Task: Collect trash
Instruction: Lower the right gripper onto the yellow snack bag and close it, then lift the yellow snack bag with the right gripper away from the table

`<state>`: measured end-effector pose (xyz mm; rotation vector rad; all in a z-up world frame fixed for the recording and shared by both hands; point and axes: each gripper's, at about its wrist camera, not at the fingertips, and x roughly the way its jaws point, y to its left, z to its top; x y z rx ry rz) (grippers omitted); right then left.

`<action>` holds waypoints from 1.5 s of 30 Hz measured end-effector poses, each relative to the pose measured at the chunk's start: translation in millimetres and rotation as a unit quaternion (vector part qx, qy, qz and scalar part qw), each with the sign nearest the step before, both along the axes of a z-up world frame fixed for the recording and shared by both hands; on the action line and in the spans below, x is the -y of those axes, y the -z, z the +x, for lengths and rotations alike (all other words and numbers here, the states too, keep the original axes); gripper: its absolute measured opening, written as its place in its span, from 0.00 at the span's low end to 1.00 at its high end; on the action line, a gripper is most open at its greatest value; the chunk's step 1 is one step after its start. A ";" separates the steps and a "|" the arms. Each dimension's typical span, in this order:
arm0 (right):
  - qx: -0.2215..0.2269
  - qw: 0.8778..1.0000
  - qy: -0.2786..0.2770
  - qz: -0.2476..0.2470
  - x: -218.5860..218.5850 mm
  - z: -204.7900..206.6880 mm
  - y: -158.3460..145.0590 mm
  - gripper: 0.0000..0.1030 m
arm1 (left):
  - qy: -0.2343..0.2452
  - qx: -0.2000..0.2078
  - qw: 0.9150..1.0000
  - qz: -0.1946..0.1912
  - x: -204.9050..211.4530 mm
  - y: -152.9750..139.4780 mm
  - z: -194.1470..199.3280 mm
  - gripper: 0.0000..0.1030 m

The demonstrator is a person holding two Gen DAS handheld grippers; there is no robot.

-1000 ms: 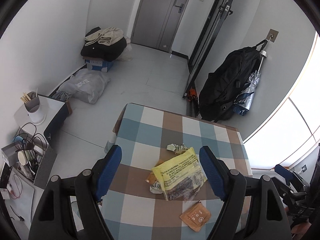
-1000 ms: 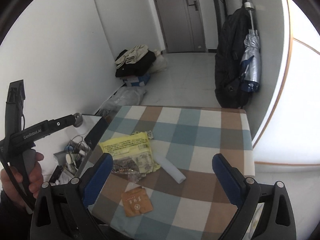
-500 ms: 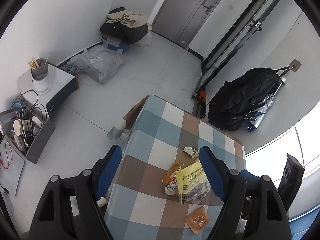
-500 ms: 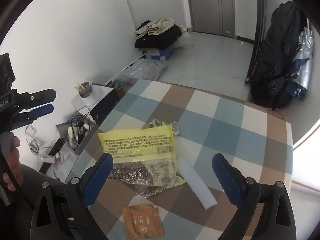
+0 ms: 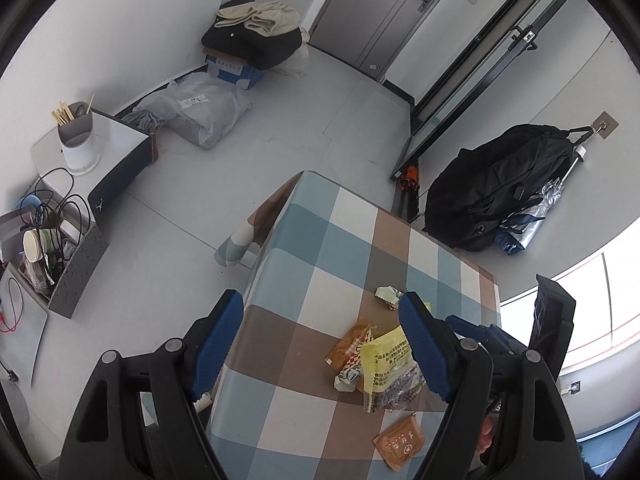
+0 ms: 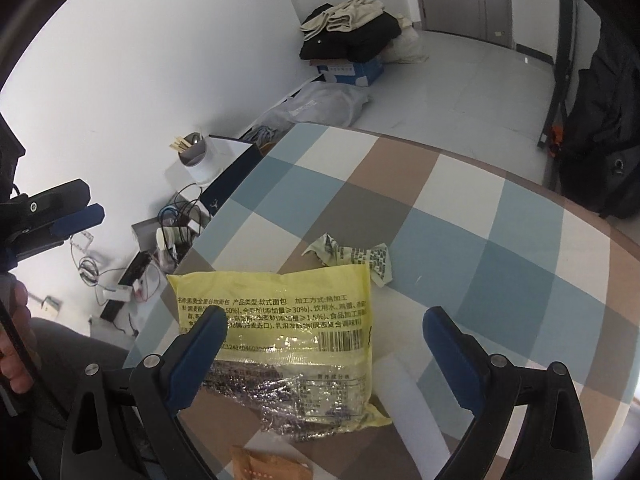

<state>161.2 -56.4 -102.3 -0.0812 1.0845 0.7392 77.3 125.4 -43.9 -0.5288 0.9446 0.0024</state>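
A checked-cloth table point(image 5: 320, 248) carries the trash. A yellow bread wrapper point(image 6: 280, 312) lies in the middle, with a crumpled green-white wrapper point(image 6: 352, 256) behind it. A brown sachet point(image 6: 268, 464) and a white paper roll point(image 6: 404, 388) lie in front. My right gripper point(image 6: 325, 314) hovers open just above the yellow wrapper, one finger on each side of it. My left gripper point(image 5: 320, 304) is open and holds nothing, out over the table's left part. In its view the yellow wrapper point(image 5: 390, 372), an orange wrapper point(image 5: 348, 346) and the sachet point(image 5: 400, 442) lie by its right finger.
Left of the table, a low stand holds a chopstick holder point(image 5: 78, 140) and a grey box of cables and cups point(image 5: 60, 248). Bags and folded clothes point(image 5: 248, 40) sit by the far wall. A black backpack point(image 5: 500, 184) with an umbrella hangs to the right.
My right gripper has come down and closer, so the yellow wrapper now fills the space between its fingers. My left gripper has swung left and rolled, and the trash has slid to its right finger.
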 end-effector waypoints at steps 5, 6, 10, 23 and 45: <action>-0.031 0.999 -0.009 0.009 -2.8 8.4 8.7 0.84 | 0.003 -0.010 1.000 0.001 2.4 4.4 4.5 0.75; -0.039 0.999 -0.010 0.012 -2.9 9.9 10.0 0.80 | 0.004 -0.011 1.000 0.001 2.9 5.1 5.3 0.75; -0.064 0.998 -0.001 0.020 -1.4 15.1 14.6 0.75 | 0.005 -0.019 1.000 -0.001 3.7 8.1 8.2 0.75; -0.132 0.990 -0.002 0.041 1.1 20.6 26.3 0.70 | 0.005 -0.029 1.000 -0.004 4.4 13.3 9.7 0.75; -0.113 0.993 -0.004 0.044 -1.1 13.1 24.4 0.17 | -0.001 -0.035 0.999 -0.017 -3.1 19.0 10.2 0.75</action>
